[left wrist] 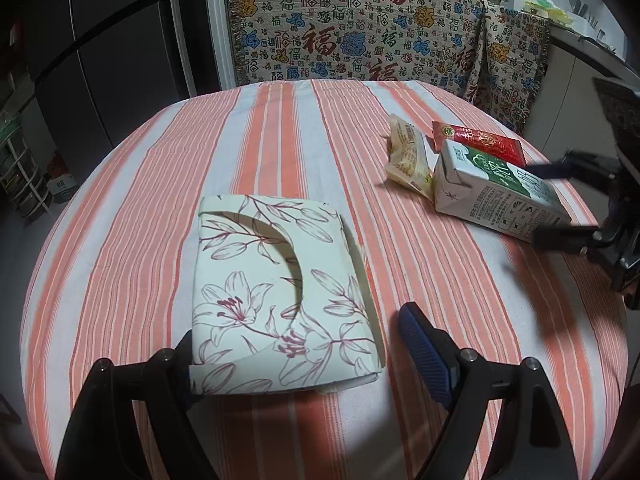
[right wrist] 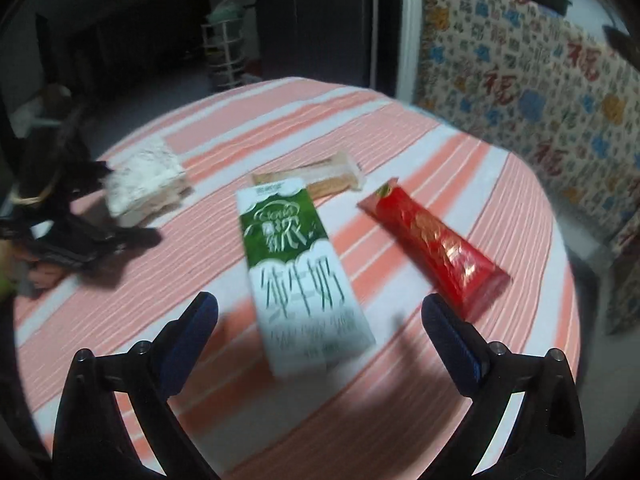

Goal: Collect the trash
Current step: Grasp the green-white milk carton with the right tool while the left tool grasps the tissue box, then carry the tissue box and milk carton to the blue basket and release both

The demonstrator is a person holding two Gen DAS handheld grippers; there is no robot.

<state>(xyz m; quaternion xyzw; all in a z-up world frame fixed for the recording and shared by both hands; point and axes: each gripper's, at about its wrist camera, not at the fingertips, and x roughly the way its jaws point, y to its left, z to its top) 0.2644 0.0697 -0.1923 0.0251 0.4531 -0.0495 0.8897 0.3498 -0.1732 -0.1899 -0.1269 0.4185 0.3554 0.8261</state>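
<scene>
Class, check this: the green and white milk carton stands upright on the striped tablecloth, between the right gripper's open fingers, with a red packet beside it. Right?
Not quite: the milk carton lies flat on its side, as the right wrist view shows. The rest holds: striped tablecloth, open right gripper, red packet beside it.

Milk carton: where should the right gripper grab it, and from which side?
Grip the milk carton across its long side faces near the middle, coming from above. It lies flat, lengthwise between the right gripper's open fingers, and looks narrower than their gap. Red wrapper lies close alongside.
</scene>
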